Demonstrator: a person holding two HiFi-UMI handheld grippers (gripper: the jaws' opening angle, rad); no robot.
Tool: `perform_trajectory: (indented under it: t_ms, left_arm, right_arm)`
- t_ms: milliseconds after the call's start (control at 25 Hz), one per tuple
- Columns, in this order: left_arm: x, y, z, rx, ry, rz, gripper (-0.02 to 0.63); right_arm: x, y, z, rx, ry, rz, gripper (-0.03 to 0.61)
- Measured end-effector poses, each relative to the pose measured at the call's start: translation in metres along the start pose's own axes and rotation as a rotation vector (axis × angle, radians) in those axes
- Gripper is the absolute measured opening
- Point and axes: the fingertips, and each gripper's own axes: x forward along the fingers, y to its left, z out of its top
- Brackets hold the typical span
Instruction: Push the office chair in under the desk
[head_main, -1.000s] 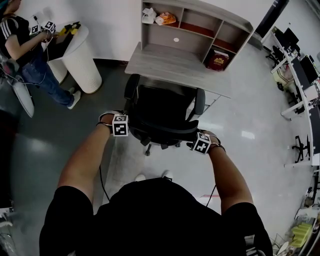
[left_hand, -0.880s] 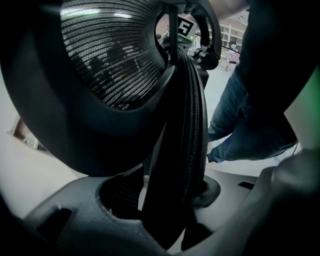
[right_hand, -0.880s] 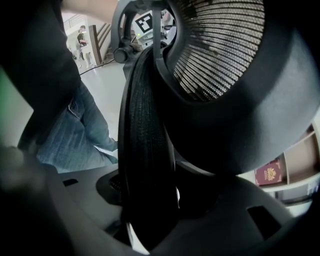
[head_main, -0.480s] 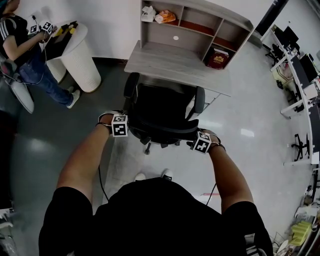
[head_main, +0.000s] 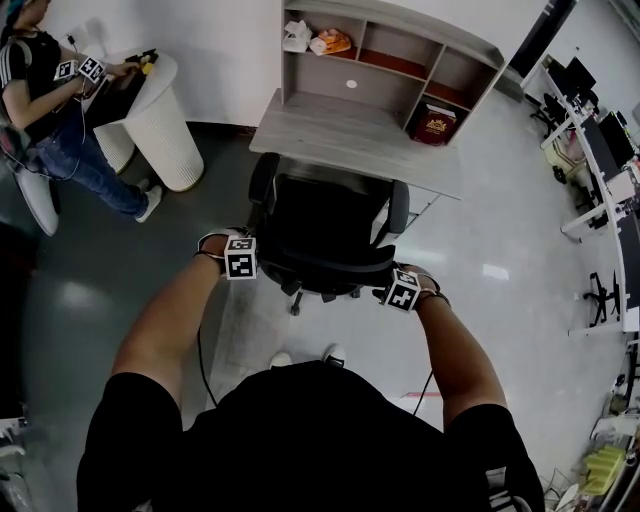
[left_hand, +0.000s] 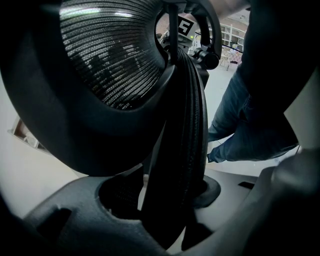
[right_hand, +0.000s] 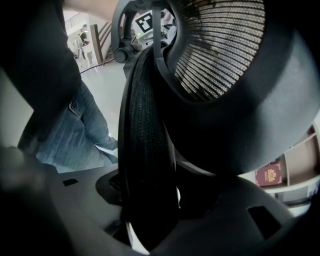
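Grey polished floor (head_main: 500, 300) spreads around the wooden table (head_main: 340, 135), and the black office chair (head_main: 322, 225) stands close against the table's front edge. On opposite sides of the backrest, the left hand-held gripper (head_main: 246, 258) and the right hand-held gripper (head_main: 396, 289) each pinch its rim.

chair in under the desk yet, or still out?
Mostly out. In the head view the chair only meets the desk at its near edge with its front; seat, armrests and backrest lie on the person's side.
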Motion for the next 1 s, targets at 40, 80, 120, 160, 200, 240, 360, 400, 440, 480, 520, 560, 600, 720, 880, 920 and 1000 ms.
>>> perform_trajectory:
  t_ms: [40, 80, 120, 160, 200, 240, 360, 400, 440, 480, 520, 560, 600, 720, 880, 920, 1000]
  left_arm:
    - [0.0, -0.001, -0.001, -0.005, 0.003, -0.005, 0.207]
    - [0.0, -0.002, -0.002, -0.013, 0.004, -0.012, 0.209]
    - [0.0, -0.003, -0.002, -0.025, 0.003, -0.022, 0.225]
    - [0.0, -0.003, -0.001, -0.037, 0.001, -0.032, 0.245]
    - [0.0, -0.003, 0.0, -0.047, -0.002, -0.037, 0.25]
    - [-0.001, -0.003, 0.002, -0.054, -0.005, -0.038, 0.25]
    - [-0.006, -0.002, 0.002, -0.067, -0.019, -0.023, 0.259]
    - [-0.009, -0.001, 0.0, -0.076, -0.023, -0.02, 0.259]
    - [-0.012, -0.001, -0.002, -0.089, -0.026, -0.021, 0.262]
    - [-0.016, -0.001, -0.003, -0.104, -0.029, -0.026, 0.268]
    - [-0.021, -0.001, -0.004, -0.119, -0.034, -0.031, 0.272]
    - [-0.027, -0.001, -0.006, -0.134, -0.04, -0.036, 0.272]
    - [-0.032, 0.0, -0.008, -0.146, -0.048, -0.037, 0.272]
    - [-0.051, 0.009, -0.019, -0.182, -0.078, -0.008, 0.272]
    - [-0.079, 0.014, -0.026, -0.276, -0.181, 0.038, 0.272]
    - [-0.084, 0.014, -0.026, -0.294, -0.209, 0.045, 0.272]
    - [-0.093, 0.015, -0.027, -0.326, -0.266, 0.067, 0.272]
  right_arm:
    - [0.001, 0.001, 0.0, -0.002, 0.003, 0.001, 0.229]
    - [0.001, 0.001, 0.0, -0.005, 0.006, 0.0, 0.23]
    - [0.002, 0.002, 0.0, -0.009, 0.007, -0.005, 0.23]
    - [0.002, 0.002, 0.0, -0.01, 0.008, -0.011, 0.23]
    - [0.001, 0.002, 0.0, -0.009, 0.007, -0.019, 0.23]
    - [-0.001, 0.001, -0.001, -0.004, 0.003, -0.032, 0.228]
    - [-0.011, -0.004, 0.001, 0.035, -0.021, -0.079, 0.21]
    - [-0.014, -0.005, 0.002, 0.049, -0.031, -0.089, 0.213]
    - [-0.017, -0.006, 0.002, 0.062, -0.042, -0.095, 0.215]
    - [-0.02, -0.006, 0.001, 0.075, -0.053, -0.102, 0.218]
    - [-0.024, -0.006, 0.0, 0.089, -0.062, -0.108, 0.22]
    - [-0.027, -0.005, -0.001, 0.104, -0.069, -0.114, 0.225]
    - [-0.031, -0.006, -0.001, 0.12, -0.075, -0.12, 0.232]
    - [-0.04, -0.008, 0.001, 0.165, -0.101, -0.145, 0.242]
    - [-0.061, -0.005, 0.013, 0.266, -0.19, -0.181, 0.236]
    - [-0.069, -0.005, 0.017, 0.298, -0.217, -0.192, 0.233]
    - [-0.087, -0.006, 0.024, 0.353, -0.271, -0.223, 0.231]
